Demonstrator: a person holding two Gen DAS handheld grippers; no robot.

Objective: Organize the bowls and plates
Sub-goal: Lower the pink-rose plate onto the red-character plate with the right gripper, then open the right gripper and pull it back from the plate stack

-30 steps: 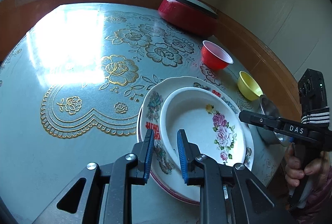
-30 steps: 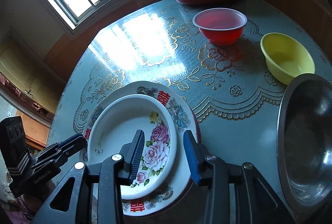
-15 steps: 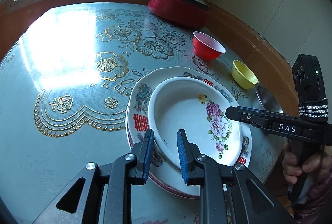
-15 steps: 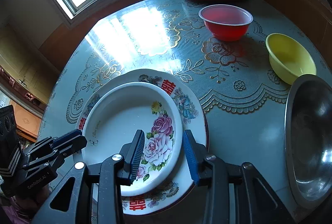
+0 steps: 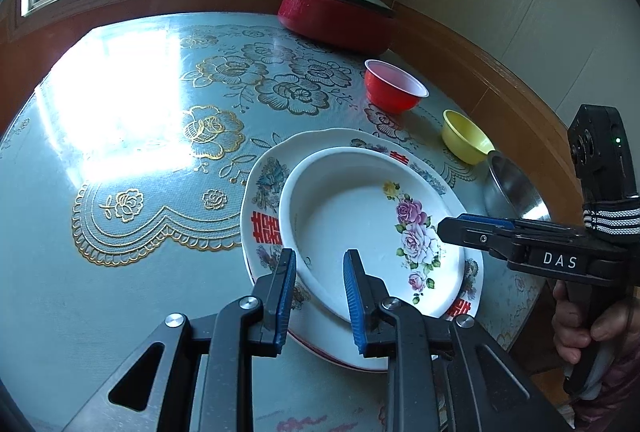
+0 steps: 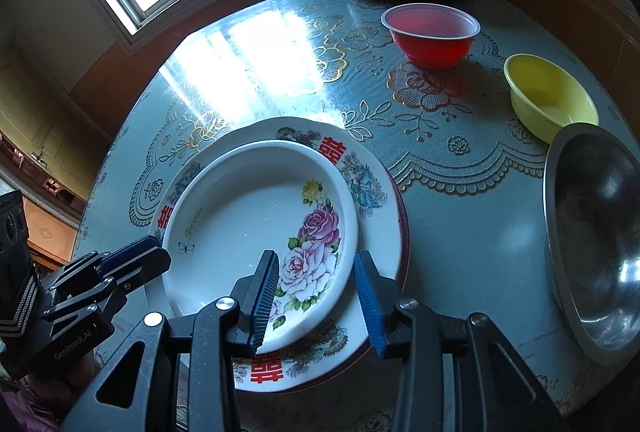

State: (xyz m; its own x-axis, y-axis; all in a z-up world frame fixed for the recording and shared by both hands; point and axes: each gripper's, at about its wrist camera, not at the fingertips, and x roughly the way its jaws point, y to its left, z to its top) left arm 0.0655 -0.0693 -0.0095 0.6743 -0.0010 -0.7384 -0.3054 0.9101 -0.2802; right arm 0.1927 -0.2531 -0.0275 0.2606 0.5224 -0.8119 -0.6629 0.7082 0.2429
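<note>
- White floral deep plate (image 5: 372, 220) sits nested on wider red-lettered plate (image 5: 264, 192).
- Your left gripper (image 5: 320, 296): jaws opening, near rim between pads, no squeeze.
- Your right gripper (image 6: 316, 296): released, straddling opposite rim.
- Red plastic bowl (image 6: 432, 32), yellow bowl (image 6: 548, 96) well beyond fingertips.

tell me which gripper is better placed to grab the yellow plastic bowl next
Right. The yellow plastic bowl sits on the right gripper's side beside the steel bowl; the left gripper straddles the flowered white dish's rim.

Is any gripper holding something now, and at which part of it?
Nothing appears held. The left gripper straddles the rim of the flowered dish, its jaws opening; the right gripper stands open astride the same rim, pads not touching.
</note>
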